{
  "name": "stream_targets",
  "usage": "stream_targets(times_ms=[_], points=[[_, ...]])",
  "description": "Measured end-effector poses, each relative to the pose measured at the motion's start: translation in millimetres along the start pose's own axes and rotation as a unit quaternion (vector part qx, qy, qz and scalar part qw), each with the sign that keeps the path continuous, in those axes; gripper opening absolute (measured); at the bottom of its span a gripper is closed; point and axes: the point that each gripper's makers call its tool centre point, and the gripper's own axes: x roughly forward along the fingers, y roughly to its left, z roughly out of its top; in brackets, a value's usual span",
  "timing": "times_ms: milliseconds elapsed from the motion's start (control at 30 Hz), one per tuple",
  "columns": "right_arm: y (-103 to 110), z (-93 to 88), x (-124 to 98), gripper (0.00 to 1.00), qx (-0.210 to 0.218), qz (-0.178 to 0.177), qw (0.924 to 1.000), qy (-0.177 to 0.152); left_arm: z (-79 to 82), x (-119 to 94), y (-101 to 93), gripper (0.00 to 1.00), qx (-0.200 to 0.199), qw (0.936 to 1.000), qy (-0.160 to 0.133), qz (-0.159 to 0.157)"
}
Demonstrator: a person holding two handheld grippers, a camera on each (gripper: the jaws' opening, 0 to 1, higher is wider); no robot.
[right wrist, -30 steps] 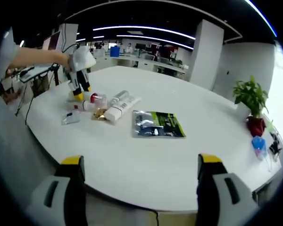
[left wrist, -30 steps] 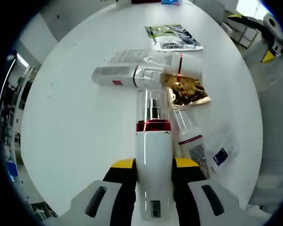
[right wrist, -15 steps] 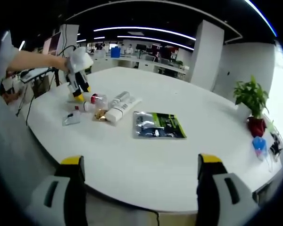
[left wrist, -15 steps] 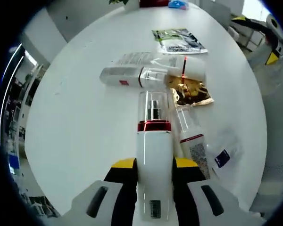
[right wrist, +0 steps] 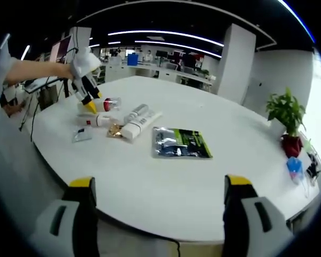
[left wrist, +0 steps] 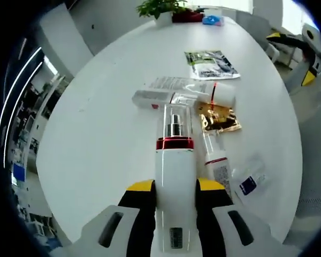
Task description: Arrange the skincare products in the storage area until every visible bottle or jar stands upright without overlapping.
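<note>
White pump bottle [left wrist: 175, 187], red collar, clear cap, clamped between left gripper [left wrist: 175, 188] jaws, lifted above white table [left wrist: 96, 139]. We see label print on it from left gripper view; right gripper view gives it small, tilted. Right gripper [right wrist: 156, 184] jaws spread, holding nothing.

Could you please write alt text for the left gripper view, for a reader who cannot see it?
The left gripper grips a white pump bottle with a red collar and clear cap above a white table, where tubes, a gold sachet and a green packet lie flat.
</note>
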Motion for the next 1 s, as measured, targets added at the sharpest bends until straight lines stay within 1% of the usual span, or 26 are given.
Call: stream_targets(times_ms=[33,100,200,233,267,300,333,367,467,533,600,700,800,867,900,1000], points=[[0,-0.2,0,1.00,0.000,0.001,1.0000,0.001,0.4,-2,0.4,0.24,-0.004,1.0000,0.000,0.001],[1,-0.3,0,1.00,0.000,0.003,1.0000,0.002,4.1,-6,1.6,0.24,-0.013,0.9998,-0.012,0.004],[3,2.2,0,1.00,-0.003,0.010,0.9999,-0.004,9.0,-14,3.2,0.24,-0.014,0.9995,-0.022,0.016],[4,0.6,0,1.00,-0.006,0.015,0.9999,0.002,11.1,-18,3.3,0.24,-0.017,0.9993,-0.026,0.018],[5,-0.3,0,1.00,-0.009,0.018,0.9998,0.006,13.0,-20,3.1,0.24,-0.023,0.9991,-0.031,0.017],[4,0.3,0,1.00,-0.011,0.017,0.9998,0.006,16.1,-22,1.3,0.24,-0.039,0.9983,-0.042,0.011],[5,1.4,0,1.00,-0.012,0.020,0.9997,0.003,19.0,-24,1.2,0.24,-0.051,0.9973,-0.052,0.011],[7,4.5,0,1.00,-0.009,0.029,0.9995,-0.004,21.6,-27,2.8,0.24,-0.053,0.9966,-0.061,0.017],[7,8.9,-2,1.00,0.009,0.038,0.9991,-0.015,28.8,-36,0.7,0.24,-0.055,0.9952,-0.078,0.021],[6,10.6,-2,1.00,0.015,0.042,0.9989,-0.015,35.0,-40,-2.1,0.24,-0.055,0.9942,-0.090,0.023],[4,17.2,-1,1.00,0.011,0.043,0.9987,-0.023,40.3,-44,-5.4,0.24,-0.055,0.9932,-0.099,0.026],[3,24.9,1,1.00,0.002,0.044,0.9986,-0.028,45.6,-47,-11.6,0.24,-0.057,0.9921,-0.111,0.018],[8,38.2,3,1.00,0.003,0.061,0.9972,-0.043,50.1,-50,-20.0,0.24,-0.058,0.9911,-0.119,0.016],[9,41.9,4,1.00,0.000,0.065,0.9969,-0.044,52.5,-52,-22.3,0.24,-0.059,0.9899,-0.128,0.017],[10,44.4,5,1.00,-0.002,0.068,0.9966,-0.045,56.3,-54,-29.1,0.24,-0.062,0.9891,-0.133,0.016],[13,52.2,8,0.99,0.013,0.087,0.9947,-0.053,60.8,-56,-39.5,0.24,-0.065,0.9875,-0.143,0.012]])
